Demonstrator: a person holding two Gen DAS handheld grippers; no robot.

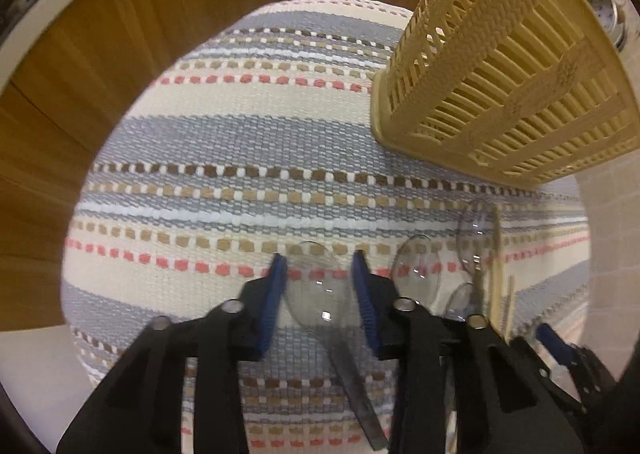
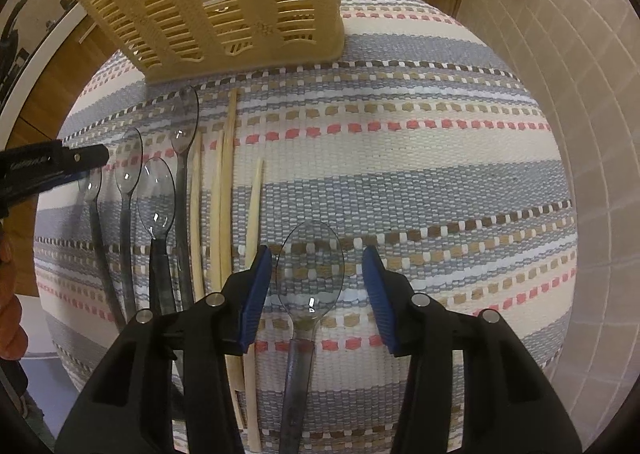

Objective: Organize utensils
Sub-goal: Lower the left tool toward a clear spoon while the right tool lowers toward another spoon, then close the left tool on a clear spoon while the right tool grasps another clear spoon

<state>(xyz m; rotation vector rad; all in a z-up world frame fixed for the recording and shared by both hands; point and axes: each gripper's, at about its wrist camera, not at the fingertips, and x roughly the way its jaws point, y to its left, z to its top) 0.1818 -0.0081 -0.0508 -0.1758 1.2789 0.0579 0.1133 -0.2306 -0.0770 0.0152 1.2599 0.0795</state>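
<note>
Spoons of clear smoky plastic and pale chopsticks [image 2: 224, 190] lie in a row on a striped woven mat [image 2: 420, 158] covering the desk, with a slatted beige utensil basket [image 2: 224, 2] standing at the mat's far edge. The left gripper [image 1: 319, 294] points steeply down over one clear spoon [image 1: 320, 294], its blue fingers [image 1: 276, 302] on either side of the bowl; the gap is narrow, but blur makes it hard to tell whether the pads touch the plastic, and they appear just clear of it. The right gripper [image 2: 316, 294] hangs over a separate spoon [image 2: 310, 270], which lies apart from the row on the side away from the left gripper, its fingers [image 2: 256, 294] spread with visible space on each side of the bowl. Neither spoon has been lifted.

The risks look plain. A rounded, slick bowl is a poor place to pinch: closing on it could squirt the spoon out sideways or tip it on the mat. Thin plastic might also flex or crack under a hard squeeze. On the left, neighbouring spoons [image 1: 416, 274] sit close by, so a finger that drifts could drag one along. Both tools work near each other, and a collision is possible on the way to the basket.
</note>
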